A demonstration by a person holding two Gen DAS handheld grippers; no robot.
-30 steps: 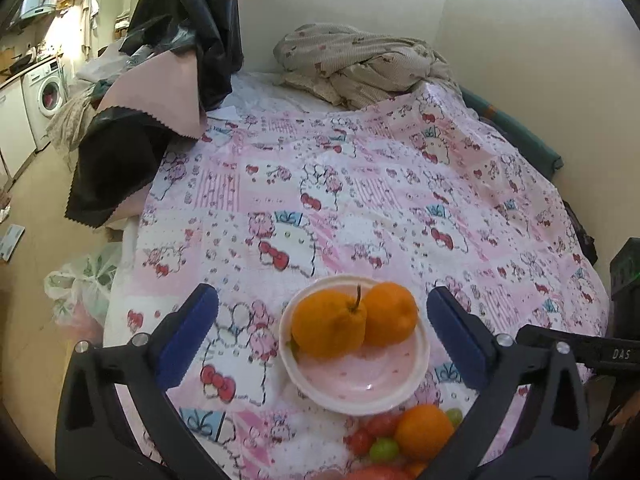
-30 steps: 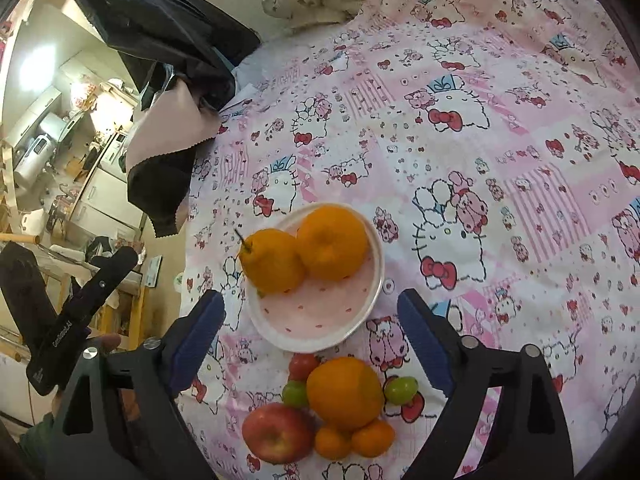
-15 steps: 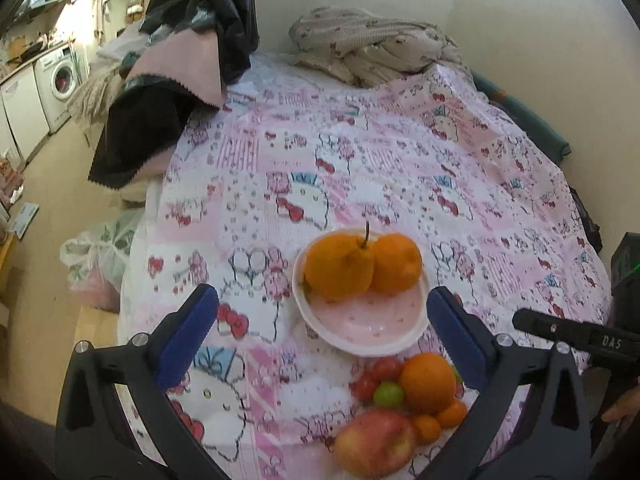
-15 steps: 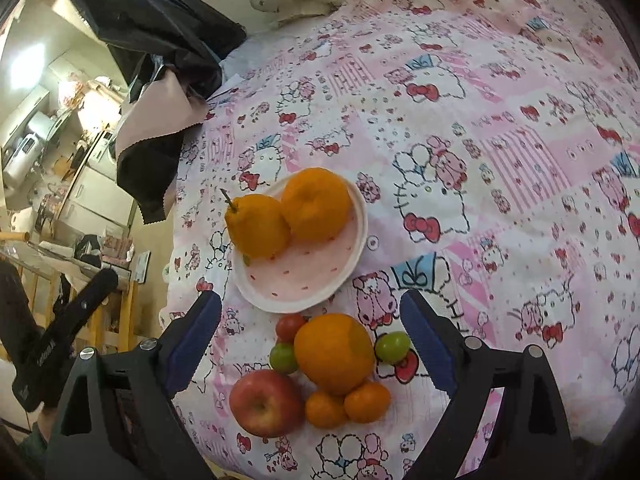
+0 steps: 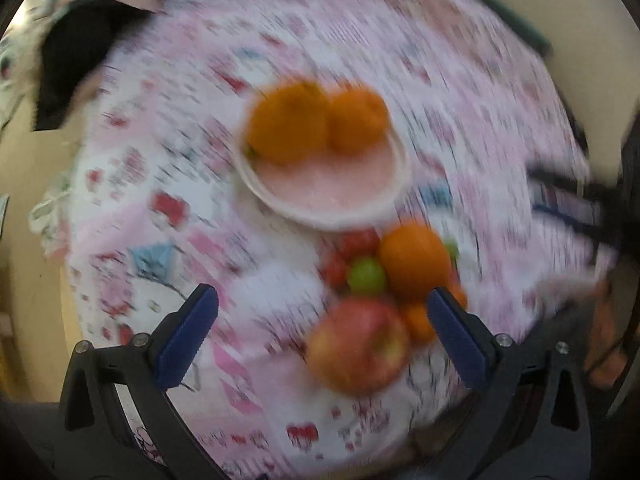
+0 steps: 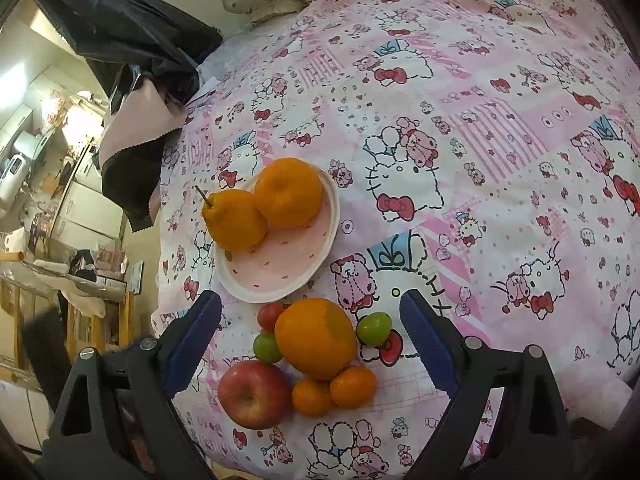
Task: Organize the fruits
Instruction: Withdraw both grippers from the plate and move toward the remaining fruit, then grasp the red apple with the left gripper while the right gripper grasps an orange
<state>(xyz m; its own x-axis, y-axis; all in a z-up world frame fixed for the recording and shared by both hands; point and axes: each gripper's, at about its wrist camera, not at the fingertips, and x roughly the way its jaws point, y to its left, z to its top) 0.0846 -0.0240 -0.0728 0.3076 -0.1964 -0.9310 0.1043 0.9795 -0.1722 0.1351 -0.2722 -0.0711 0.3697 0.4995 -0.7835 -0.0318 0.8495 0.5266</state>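
Both cameras have pulled back since half a second ago, so the loose fruit pile now shows whole in each view. Left view is badly motion-blurred; edges and prints smear.

Left gripper (image 5: 322,308): jaws wide apart, holding nothing, over the near part of the bedsheet (image 5: 180,152). Right gripper (image 6: 310,320): jaws also wide apart, empty, with the pile between its fingers.

Plate (image 6: 320,248) sits mid-sheet, holding a stemmed citrus (image 6: 234,220) on the left and a round orange (image 6: 289,192) touching it on the right. Near half of the plate is bare.

Pile lies just near of the plate: big orange (image 6: 316,338) in the middle, apple (image 6: 254,394) near-left, two small oranges (image 6: 334,392) touching each other near it, a tomato (image 6: 270,316) and green fruit (image 6: 266,347) on its left, and another green fruit (image 6: 374,329) on its right. In the left view the right-hand green fruit is mostly hidden behind the big orange, and the small oranges are partly cut off by the right finger.

Dark cloth (image 6: 128,60) hangs at the far left. Far-right shape in the left view is too smeared to identify.
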